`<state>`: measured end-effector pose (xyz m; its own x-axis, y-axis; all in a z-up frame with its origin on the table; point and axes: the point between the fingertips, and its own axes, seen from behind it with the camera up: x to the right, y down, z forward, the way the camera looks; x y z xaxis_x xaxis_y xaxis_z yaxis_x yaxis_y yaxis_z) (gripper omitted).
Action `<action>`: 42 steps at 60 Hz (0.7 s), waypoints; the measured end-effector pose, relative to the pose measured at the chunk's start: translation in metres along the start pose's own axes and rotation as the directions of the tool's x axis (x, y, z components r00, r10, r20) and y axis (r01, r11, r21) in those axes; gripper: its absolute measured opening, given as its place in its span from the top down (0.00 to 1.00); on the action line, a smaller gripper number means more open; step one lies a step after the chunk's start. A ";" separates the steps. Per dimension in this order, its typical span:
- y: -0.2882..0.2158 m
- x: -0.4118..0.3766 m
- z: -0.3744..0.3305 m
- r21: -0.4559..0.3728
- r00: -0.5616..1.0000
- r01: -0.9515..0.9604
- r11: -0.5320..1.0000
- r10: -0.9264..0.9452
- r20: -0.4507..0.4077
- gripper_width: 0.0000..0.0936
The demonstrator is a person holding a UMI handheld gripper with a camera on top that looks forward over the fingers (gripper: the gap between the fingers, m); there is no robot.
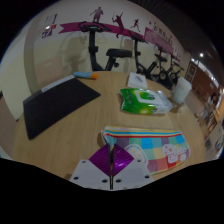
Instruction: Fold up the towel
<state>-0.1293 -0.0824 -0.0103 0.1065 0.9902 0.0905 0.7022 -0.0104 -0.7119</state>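
The claw [115, 170] is hanging low over the near edge of the counter [80, 125], and its two fingers are sitting close together, their purple pads [103, 160] nearly meeting at the tips. A small bit of the towel's near edge seems to be lying right at those tips, but I cannot tell whether the fingers are actually pinching the cloth or just resting over it.

The towel [150, 145] is lying flat on the wooden counter just ahead of the fingers and stretching off to the right of them. It is a pale cloth with bands of colour, orange, blue, green and pink, and some small printed figures toward its far right end. Its long edge is running roughly along the counter's near edge.

Beyond the towel, further across the counter, a soft green-and-white packet [143, 99] is lying, looking like a pack of wipes. Just past that, a white container [182, 90] is standing near the counter's far right side. Well to the left of the claw, a black mat [58, 104] is covering a large part of the counter, with a light blue object [68, 79] lying at its far end.

Behind the counter, exercise bikes [100, 52] are standing against a white wall that is carrying a strip of pink-and-dark figure decals [95, 20].
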 end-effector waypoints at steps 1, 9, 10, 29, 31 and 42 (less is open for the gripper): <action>0.000 -0.006 -0.002 -0.007 1.000 -0.016 1.000 0.016 0.023 0.99; -0.026 -0.029 -0.038 0.002 0.983 -0.123 0.992 0.121 0.140 0.99; -0.032 -0.032 -0.044 0.011 0.980 -0.139 0.990 0.136 0.146 0.99; -0.076 0.108 -0.095 0.096 0.974 -0.214 0.972 0.206 0.092 0.99; -0.069 0.123 -0.089 0.090 0.975 -0.212 0.973 0.205 0.084 0.99; -0.029 0.182 -0.049 0.043 0.990 -0.138 0.989 0.138 0.013 0.99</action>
<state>-0.0956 0.0912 0.0607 0.1934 0.9810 -0.0172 0.6498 -0.1412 -0.7469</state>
